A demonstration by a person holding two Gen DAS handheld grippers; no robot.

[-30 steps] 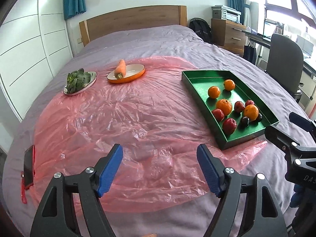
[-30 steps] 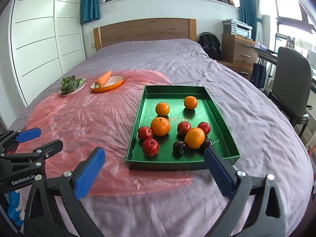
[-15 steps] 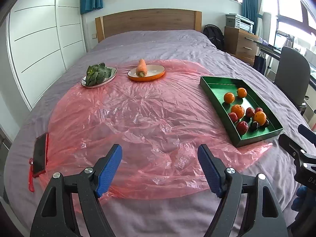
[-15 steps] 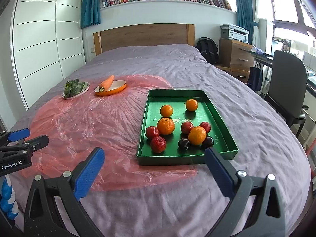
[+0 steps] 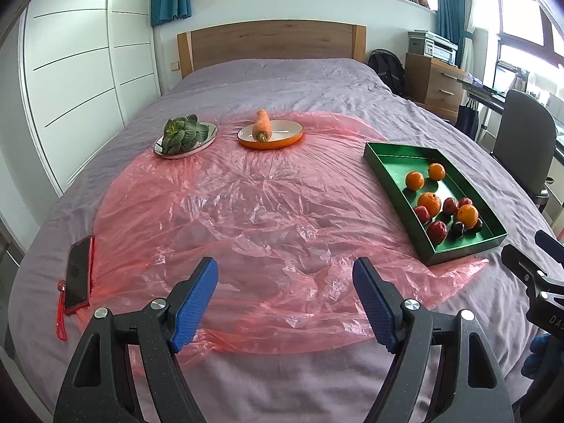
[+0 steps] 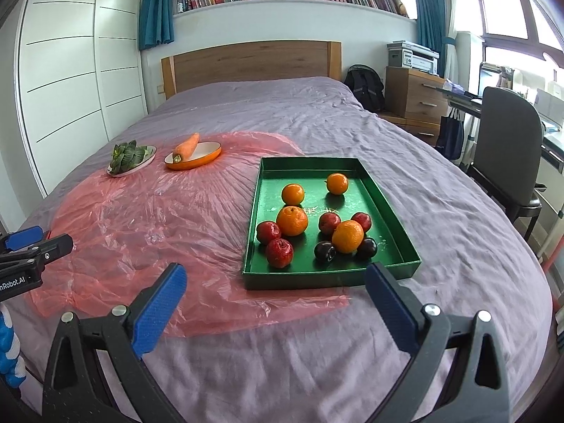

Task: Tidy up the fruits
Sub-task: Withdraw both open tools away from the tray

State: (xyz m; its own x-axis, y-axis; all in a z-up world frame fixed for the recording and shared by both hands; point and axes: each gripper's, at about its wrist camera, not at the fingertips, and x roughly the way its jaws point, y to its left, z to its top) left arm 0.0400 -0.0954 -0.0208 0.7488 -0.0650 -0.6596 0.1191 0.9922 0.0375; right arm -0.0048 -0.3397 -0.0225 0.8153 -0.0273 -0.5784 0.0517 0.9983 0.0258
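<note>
Bed (image 6: 440,194) carries pink plastic sheet (image 5: 246,218), likely guarding bedding. Fruits mixed in green tray (image 6: 394,218) at sheet's right edge, unsorted. Left gripper (image 5: 285,299) and right gripper (image 6: 275,296) hover near bed's front edge, jaws apart, empty.

From the right wrist view, the tray (image 6: 387,208) sits at centre on the plastic sheet (image 6: 148,222), which lies on the bed (image 6: 440,211). In the tray, two oranges (image 6: 292,194) lie toward 12 o'clock, two more oranges (image 6: 292,220) behind the apples (image 6: 279,252) and plums (image 6: 324,251) at 6 o'clock. At 10 o'clock from the tray, the carrot (image 6: 187,147) rests in the oval dish (image 6: 208,157); just left of it the plate (image 6: 149,157) holds the bok choy (image 6: 123,153). From the left wrist view, the phone (image 5: 78,275) lies at 8 o'clock, at the sheet's edge. The headboard (image 6: 250,61) stands at 12 o'clock, the office chair (image 6: 507,134) at 3 o'clock beside the bed.
</note>
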